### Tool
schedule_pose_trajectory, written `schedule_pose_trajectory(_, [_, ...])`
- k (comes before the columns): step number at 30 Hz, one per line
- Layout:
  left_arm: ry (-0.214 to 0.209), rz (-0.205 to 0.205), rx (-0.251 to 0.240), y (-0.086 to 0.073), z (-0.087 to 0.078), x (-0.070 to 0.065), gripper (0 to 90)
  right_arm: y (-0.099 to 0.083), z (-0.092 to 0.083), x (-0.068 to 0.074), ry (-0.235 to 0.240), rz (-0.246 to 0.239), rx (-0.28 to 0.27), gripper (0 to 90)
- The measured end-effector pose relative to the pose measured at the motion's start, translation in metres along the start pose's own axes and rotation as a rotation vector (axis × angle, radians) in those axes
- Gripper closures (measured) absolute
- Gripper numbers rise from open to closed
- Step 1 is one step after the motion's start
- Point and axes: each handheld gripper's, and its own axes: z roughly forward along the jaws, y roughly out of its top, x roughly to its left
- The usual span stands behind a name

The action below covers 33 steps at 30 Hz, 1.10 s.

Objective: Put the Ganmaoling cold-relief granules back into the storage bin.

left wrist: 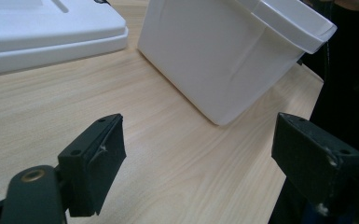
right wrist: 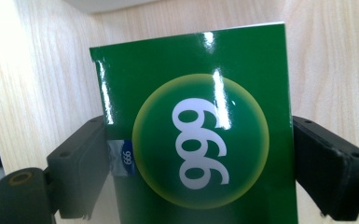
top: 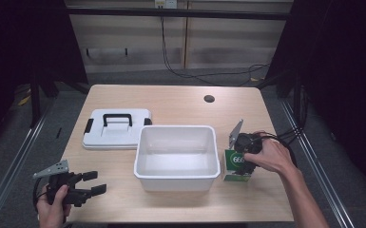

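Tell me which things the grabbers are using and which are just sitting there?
Probably in use:
- right gripper, jaws on both sides of the green box
- white tub, open beside the box

Just sitting:
- white lid with black handle, flat on the table
- left gripper, open and holding nothing

The green box (right wrist: 200, 140) bears white "999" in a circle, upside down here

White lid (top: 117, 128) beside tub (top: 177, 167); cables (top: 204, 73) behind.
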Motion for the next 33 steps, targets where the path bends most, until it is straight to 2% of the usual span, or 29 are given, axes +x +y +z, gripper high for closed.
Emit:
schedule_pose_trajectory(2, [-0.004,0.003,0.001,0.000,0.000,0.000,17.4,0.002,0.000,-0.001,0.001,-0.014,0.016,12.7])
schedule_pose_trajectory(5, [-0.005,0.000,-0.001,0.000,-0.001,0.000,17.3,0.004,0.000,-0.001,0.008,-0.009,0.039,12.9])
schedule_pose_trajectory(9, [-0.005,0.001,0.001,0.000,0.000,0.000,17.4,0.005,0.001,-0.002,0.008,-0.019,0.040,13.3])
schedule_pose_trajectory(12, [-0.002,-0.002,0.001,0.000,0.000,0.000,17.3,0.004,0.000,0.000,0.004,-0.005,0.033,14.4])
schedule_pose_trajectory(13, [-0.001,-0.001,0.000,0.000,0.000,0.000,17.4,0.004,0.000,0.000,-0.002,-0.017,0.030,14.7])
schedule_pose_trajectory(21, [-0.004,-0.001,-0.001,0.000,0.000,0.000,17.3,0.004,-0.001,0.001,0.006,-0.018,0.026,15.4])
schedule_pose_trajectory(23, [-0.004,-0.002,-0.001,0.000,0.000,0.000,17.4,0.005,-0.002,0.003,0.009,-0.001,0.024,15.4])
schedule_pose_trajectory(33, [-0.005,-0.001,-0.001,0.000,-0.001,0.000,17.4,-0.001,-0.014,0.003,0.001,0.015,-0.021,15.5])
